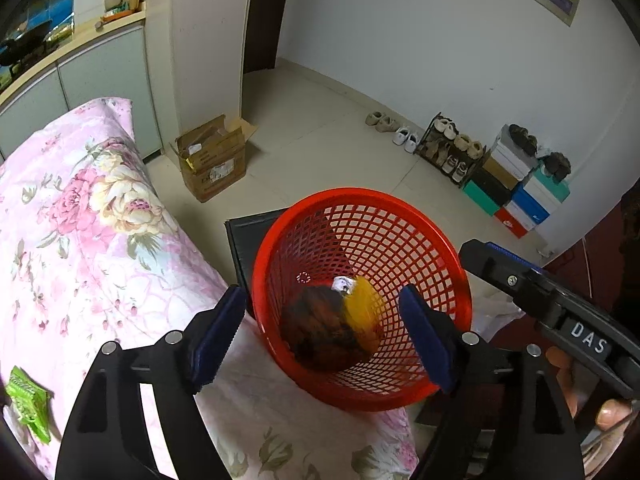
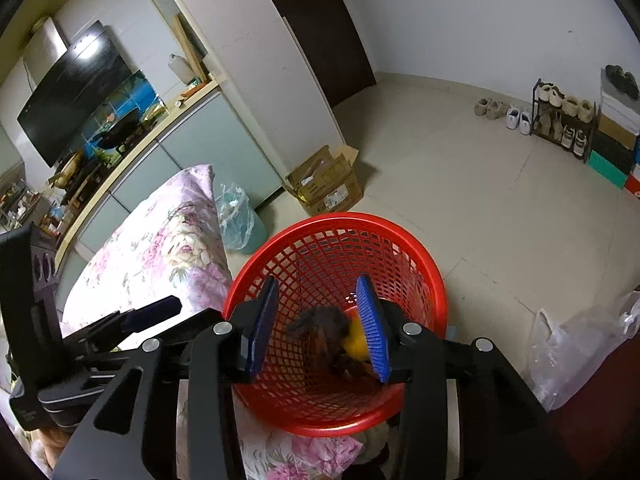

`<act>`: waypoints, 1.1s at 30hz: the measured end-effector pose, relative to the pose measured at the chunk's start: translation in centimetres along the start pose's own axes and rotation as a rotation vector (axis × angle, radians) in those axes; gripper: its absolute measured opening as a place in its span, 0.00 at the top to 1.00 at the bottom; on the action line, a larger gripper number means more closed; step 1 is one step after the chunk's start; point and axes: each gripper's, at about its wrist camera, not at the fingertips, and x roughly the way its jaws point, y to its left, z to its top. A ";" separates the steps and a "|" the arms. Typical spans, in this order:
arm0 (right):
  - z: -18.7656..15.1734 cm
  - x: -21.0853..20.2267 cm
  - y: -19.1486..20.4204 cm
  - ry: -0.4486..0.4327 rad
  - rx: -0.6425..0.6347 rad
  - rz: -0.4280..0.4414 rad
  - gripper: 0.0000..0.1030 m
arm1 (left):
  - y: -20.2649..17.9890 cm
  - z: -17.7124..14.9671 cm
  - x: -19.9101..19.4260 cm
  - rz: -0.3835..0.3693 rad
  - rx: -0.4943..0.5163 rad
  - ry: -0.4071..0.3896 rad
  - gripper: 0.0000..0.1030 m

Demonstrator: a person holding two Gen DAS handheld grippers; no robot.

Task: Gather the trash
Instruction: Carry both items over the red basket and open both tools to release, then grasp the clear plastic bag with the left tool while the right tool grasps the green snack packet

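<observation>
Drop just made, or being made, by the look of it: blurred dark brown and yellow crumpled wrapper trash (image 1: 334, 330) sits at the bottom of the round red plastic mesh basket (image 1: 400, 216), which rests at the edge of the bed with the pink floral cover (image 1: 80, 208). To finish this step well: keep both tools clear of the red rim, lift straight up rather than sideways so as not to tip the lightly perched basket off the bed edge, then turn toward what remains. Likely next target: the small green printed packet (image 1: 28, 402) lying on the floral cover, low and to the left of the left hand-held gripper (image 1: 322, 338), well apart from the basket. Left hand-held gripper: spread wide, nothing between its blue pads, hovering over the basket mouth with the trash seen in the gap but far below, not touched. Right hand-held gripper (image 2: 318, 330): also parted, a little narrower, empty, poised above the red basket's (image 2: 400, 240) near rim; the dark and yellow trash (image 2: 332, 338) shows between the fingers, down inside the basket, with no sure contact. Approach to the green packet best made low and flat to the cover, pinching one edge, since thin foil slips and soft bedding gives under pressure.
</observation>
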 end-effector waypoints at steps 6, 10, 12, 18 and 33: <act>-0.1 -1.7 1.0 -0.051 -0.039 -0.023 0.62 | 0.0 -0.9 -3.9 0.044 0.040 -0.071 0.25; -0.5 -2.8 2.3 -0.086 -0.071 -0.030 0.60 | 1.1 -1.8 -6.6 0.067 0.028 -0.116 0.25; -0.7 -3.3 2.9 -0.101 -0.082 -0.030 0.55 | 1.9 -2.3 -7.9 0.078 0.008 -0.138 0.25; -1.7 -4.7 5.4 -0.145 -0.116 -0.019 0.42 | 4.0 -4.1 -10.7 0.143 -0.018 -0.174 0.25; -5.5 -4.8 13.1 -0.103 -0.204 0.118 0.31 | 14.3 -9.8 -19.5 0.313 -0.190 -0.234 0.25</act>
